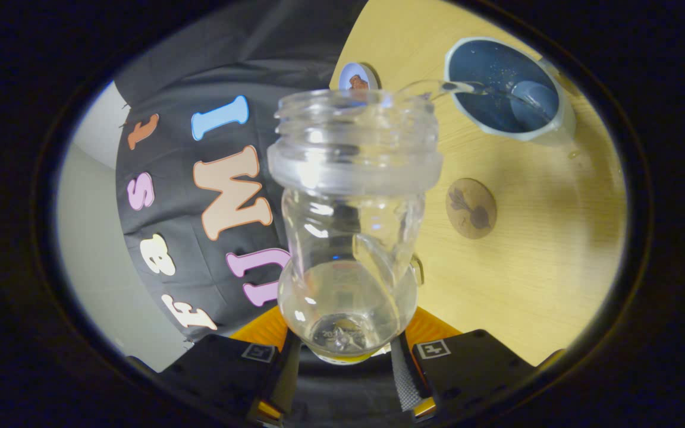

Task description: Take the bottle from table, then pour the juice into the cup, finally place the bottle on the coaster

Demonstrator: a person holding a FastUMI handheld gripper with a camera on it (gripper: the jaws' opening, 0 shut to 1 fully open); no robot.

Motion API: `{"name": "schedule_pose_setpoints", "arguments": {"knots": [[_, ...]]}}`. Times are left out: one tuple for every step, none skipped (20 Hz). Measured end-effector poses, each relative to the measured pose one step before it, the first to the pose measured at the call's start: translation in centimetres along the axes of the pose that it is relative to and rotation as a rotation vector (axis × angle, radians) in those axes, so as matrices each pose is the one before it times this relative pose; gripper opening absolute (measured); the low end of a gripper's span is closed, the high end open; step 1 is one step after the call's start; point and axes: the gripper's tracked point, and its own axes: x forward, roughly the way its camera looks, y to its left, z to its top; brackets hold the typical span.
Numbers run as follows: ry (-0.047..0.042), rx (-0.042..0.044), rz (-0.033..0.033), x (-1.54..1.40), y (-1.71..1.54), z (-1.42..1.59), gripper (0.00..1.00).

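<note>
Pale wood desk runs off beyond the fingers, with a dark cloth wall behind it on the other side of the view. Clamped in the gripper is a clear plastic bottle, both fingers pressing on its lower body, its open threaded mouth pointing away from the camera. The whole view is rolled over, so the bottle is tipped for pouring. A thin clear stream leaves the lip and arcs into the blue cup, which sits on the desk well beyond the fingers; liquid is pooling on the cup's floor. A few drops seem to lie on the wood just beside the cup's near wall. Little liquid looks left in the bottle, so I judge the pour to be well along.

A round wooden coaster lies on the desk between the bottle and the cup, bare. A small round picture disc lies further off, just past the bottle's mouth.

To finish this step cleanly, hold the tilt steady and keep the lip lined up over the cup's middle, since the stream lands toward its far side. As flow weakens it will fall shorter, so nudge the mouth closer. Roll back upright slowly to avoid dribble, and keep the squeeze even, since thin plastic can buckle
</note>
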Motion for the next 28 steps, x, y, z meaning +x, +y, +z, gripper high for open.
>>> {"name": "schedule_pose_setpoints", "arguments": {"knots": [[-0.00081,0.00336,0.00109,-0.129,0.137,0.069,0.71],[-0.00063,0.00400,0.00286,0.002,0.076,0.049,0.71],[0.00003,0.00360,0.00256,-0.104,0.037,-0.023,0.71],[-0.00099,0.00286,0.00136,-0.113,0.039,-0.022,0.71],[-0.00160,0.00163,0.00030,0.095,0.078,0.047,0.71],[-0.00060,0.00136,-0.00001,0.040,-0.064,0.025,0.71],[-0.00250,0.00073,0.00264,-0.103,0.140,-0.017,0.71],[-0.00152,0.00128,0.00215,-0.044,0.050,0.083,0.71],[-0.00151,0.00350,0.00045,0.029,0.057,-0.039,0.71],[-0.00251,0.00229,0.00274,0.068,0.065,0.058,0.71],[-0.00053,0.00439,0.00096,0.142,0.053,0.067,0.71],[-0.00190,0.00280,0.00356,-0.052,0.116,0.048,0.71],[-0.00086,0.00440,0.00095,-0.044,0.081,-0.040,0.71],[-0.00188,0.00206,0.00155,-0.102,0.057,-0.036,0.71],[-0.00138,0.00326,0.00288,0.060,0.119,0.121,0.71],[-0.00211,0.00507,0.00089,0.089,0.039,0.055,0.71],[-0.00206,0.00483,0.00113,0.068,0.088,-0.038,0.71],[-0.00078,0.00484,0.00175,0.024,0.041,0.066,0.71],[-0.00034,0.00486,0.00022,0.031,0.115,0.040,0.71],[-0.00018,0.00478,0.00044,0.106,0.050,-0.027,0.71],[-0.00169,0.00393,0.00048,0.020,0.111,0.043,0.71],[-0.00221,0.00253,0.00061,-0.038,0.054,0.062,0.71],[-0.00222,0.00406,0.00379,0.046,0.293,0.132,0.71],[-0.00158,0.00335,0.00086,-0.030,0.121,0.047,0.71],[-0.00171,0.00258,0.00122,0.064,0.038,0.110,0.71],[-0.00168,0.00236,0.00018,0.088,0.018,0.010,0.71],[0.00013,0.00229,-0.00116,-0.245,0.091,0.088,0.71],[-0.00044,0.00120,0.00275,-0.038,0.084,-0.037,0.71]]}}
